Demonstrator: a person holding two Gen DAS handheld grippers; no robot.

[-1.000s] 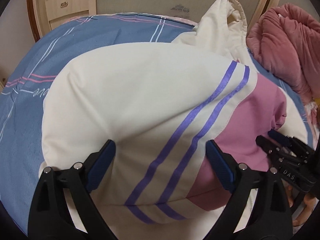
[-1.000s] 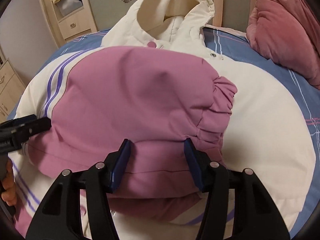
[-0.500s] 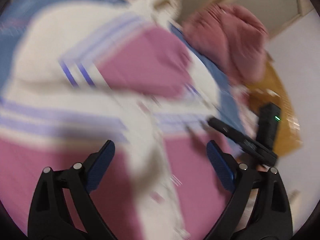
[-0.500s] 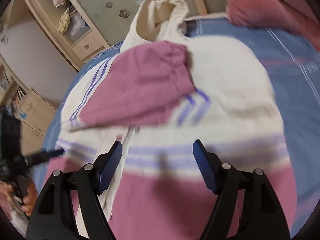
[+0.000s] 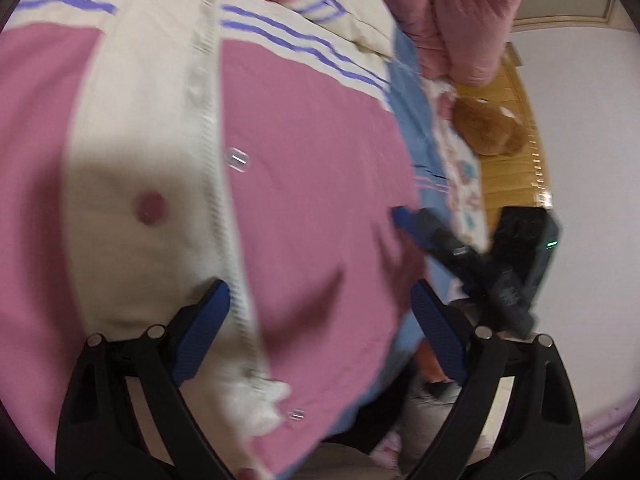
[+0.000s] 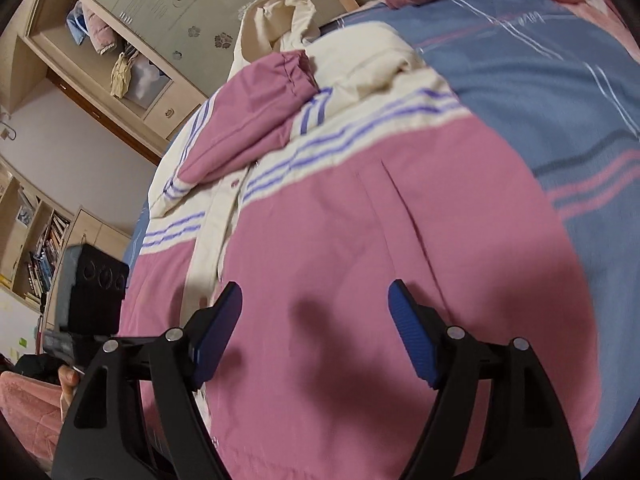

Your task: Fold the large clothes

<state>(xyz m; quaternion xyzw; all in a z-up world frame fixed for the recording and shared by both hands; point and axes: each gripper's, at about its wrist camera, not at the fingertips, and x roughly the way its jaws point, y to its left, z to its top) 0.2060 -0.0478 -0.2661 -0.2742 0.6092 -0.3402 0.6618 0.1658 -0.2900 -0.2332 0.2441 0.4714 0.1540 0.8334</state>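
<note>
Both your grippers are open and hold nothing.

Your left gripper [image 5: 320, 320] has its blue pads wide apart and points down and forward. Your right gripper [image 6: 316, 332] is spread the same way. In the left wrist view your right gripper [image 5: 404, 216] reaches in from the right side, a little blurred.

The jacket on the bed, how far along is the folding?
Partly done. One pink sleeve already lies folded across the chest of the jacket, which is spread front-up on the blue bedsheet. In hand: nothing; the left gripper and right gripper are both open over the pink hem area. Left: folding the body up into a compact stack.
</note>
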